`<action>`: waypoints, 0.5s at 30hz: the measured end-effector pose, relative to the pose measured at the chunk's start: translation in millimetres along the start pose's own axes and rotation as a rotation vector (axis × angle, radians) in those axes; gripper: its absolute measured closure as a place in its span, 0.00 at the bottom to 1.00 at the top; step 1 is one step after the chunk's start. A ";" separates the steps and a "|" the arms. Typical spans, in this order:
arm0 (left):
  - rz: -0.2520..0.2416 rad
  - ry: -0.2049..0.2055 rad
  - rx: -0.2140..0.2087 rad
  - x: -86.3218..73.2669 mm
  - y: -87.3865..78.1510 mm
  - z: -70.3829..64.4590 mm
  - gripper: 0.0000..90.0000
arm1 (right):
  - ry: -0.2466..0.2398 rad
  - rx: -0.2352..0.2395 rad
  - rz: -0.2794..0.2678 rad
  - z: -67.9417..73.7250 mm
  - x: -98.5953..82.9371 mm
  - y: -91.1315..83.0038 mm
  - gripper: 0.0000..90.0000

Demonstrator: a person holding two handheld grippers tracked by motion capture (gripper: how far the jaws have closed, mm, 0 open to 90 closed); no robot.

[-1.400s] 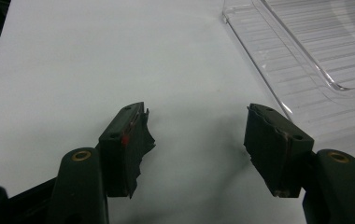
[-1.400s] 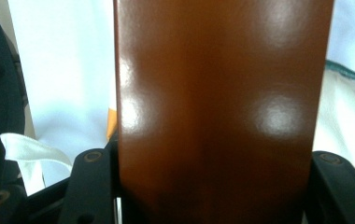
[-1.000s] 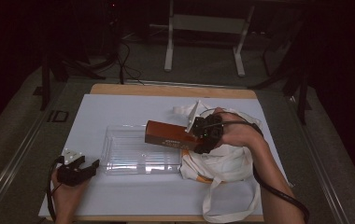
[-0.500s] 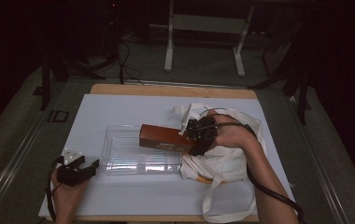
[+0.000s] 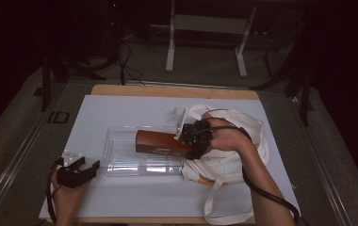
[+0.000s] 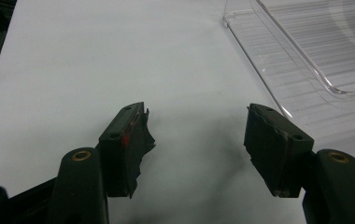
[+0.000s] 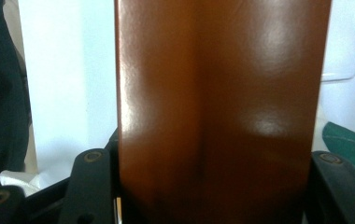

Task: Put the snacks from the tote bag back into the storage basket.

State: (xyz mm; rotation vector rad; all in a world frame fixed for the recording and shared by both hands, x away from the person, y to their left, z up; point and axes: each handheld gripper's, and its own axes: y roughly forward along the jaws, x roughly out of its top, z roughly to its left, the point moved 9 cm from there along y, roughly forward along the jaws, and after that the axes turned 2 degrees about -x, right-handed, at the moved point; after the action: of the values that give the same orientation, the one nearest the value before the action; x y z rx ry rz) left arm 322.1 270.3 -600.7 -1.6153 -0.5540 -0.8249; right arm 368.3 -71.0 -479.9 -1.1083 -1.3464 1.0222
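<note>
Two jaws of the right gripper [image 5: 193,139] clamp a brown box [image 5: 160,142], held lengthwise above the clear tray [image 5: 120,162] mid-table, possibly not touching it. Beside it lies a white cloth bag [image 5: 233,160]. Near the table's front-left corner, the left gripper [image 5: 79,170] gapes wide.

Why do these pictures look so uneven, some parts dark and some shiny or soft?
High view: the room behind is nearly black, while the white table cover is lit. Left gripper view: the open left gripper casts a soft shadow, and the clear plastic tray shows bright edge reflections. Right gripper view: the brown box is glossy, with glare patches, close and slightly soft.
</note>
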 end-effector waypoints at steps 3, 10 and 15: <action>0.001 0.001 -0.001 0.0 0.1 -0.1 0.43 | -0.005 0.001 0.006 0.5 2.2 1.8 0.48; 0.003 0.002 -0.002 -0.2 0.2 -0.1 0.43 | -0.019 0.001 0.020 1.1 6.4 7.1 0.48; 0.003 0.002 -0.003 -0.1 0.2 -0.2 0.43 | -0.020 0.006 0.023 2.0 8.6 8.6 0.48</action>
State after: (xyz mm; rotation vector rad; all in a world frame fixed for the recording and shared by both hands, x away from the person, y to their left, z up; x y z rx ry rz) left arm 322.1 270.1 -600.9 -1.6177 -0.5493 -0.8254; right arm 366.8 -60.8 -486.7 -1.1144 -1.3489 1.0559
